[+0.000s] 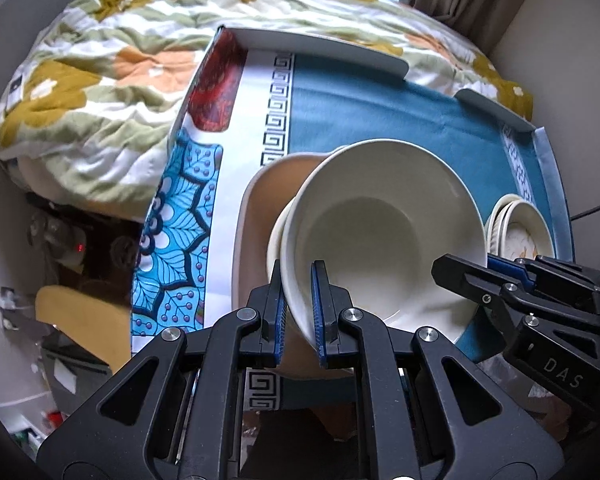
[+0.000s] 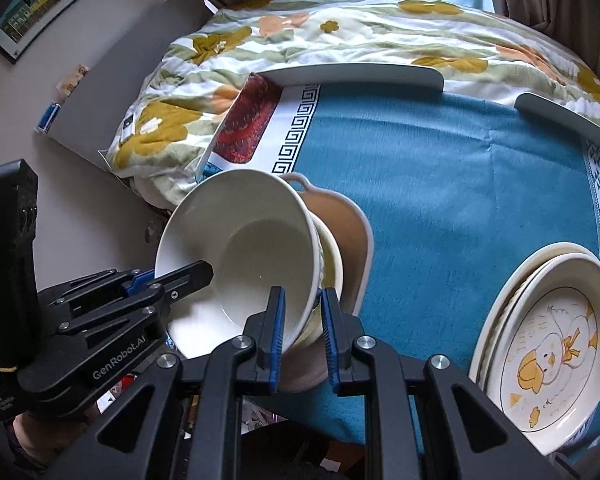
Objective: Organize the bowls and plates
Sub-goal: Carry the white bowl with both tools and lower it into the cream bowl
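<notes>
Bowl (image 1: 380, 232), white and empty, pinched at opposite rim edges by left gripper (image 1: 302, 304) and right gripper (image 2: 302, 332), above tan dish (image 2: 352, 240) holding another bowl.

The left gripper (image 1: 300, 300) is clamped on the near rim of a large white bowl (image 1: 384, 224), with the right gripper (image 1: 476, 280) at the bowl's opposite edge. The bowl sits above a tan dish (image 1: 256, 208) on the blue tablecloth (image 1: 380, 108), with stacked plates (image 1: 520, 228) off to the right
</notes>
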Available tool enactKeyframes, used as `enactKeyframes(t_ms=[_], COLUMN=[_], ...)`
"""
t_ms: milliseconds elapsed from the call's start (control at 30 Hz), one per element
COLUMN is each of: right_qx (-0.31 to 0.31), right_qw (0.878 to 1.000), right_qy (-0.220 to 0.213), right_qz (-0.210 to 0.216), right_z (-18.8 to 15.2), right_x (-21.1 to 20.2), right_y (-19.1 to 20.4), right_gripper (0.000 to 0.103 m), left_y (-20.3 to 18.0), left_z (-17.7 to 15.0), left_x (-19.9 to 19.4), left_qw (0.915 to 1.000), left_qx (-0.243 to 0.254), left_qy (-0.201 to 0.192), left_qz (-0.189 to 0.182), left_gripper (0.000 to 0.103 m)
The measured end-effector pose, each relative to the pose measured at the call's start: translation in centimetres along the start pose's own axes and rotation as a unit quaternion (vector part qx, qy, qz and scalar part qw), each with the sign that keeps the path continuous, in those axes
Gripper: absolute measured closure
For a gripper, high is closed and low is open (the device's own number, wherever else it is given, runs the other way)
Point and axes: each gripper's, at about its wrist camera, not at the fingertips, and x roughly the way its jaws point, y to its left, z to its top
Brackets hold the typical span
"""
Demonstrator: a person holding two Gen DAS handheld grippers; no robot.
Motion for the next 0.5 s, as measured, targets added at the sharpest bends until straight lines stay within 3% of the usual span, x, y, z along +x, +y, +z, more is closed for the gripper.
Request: enactKeyframes(t_ms=[500], right_qx=[0.013], right_qw=[1.000], right_qy=[0.015], right_qz=[-0.014], right_z=[-0.1], right_x=[1.2], right_y=[0.0], right_gripper=[0.086], left_y=[-1.2], left_z=[0.4], left_x=[0.9], left_qw=[0.9983], left_qx=[0.043], left_qy=[0.019], left_qz=[0.034], left_gripper=[0.094])
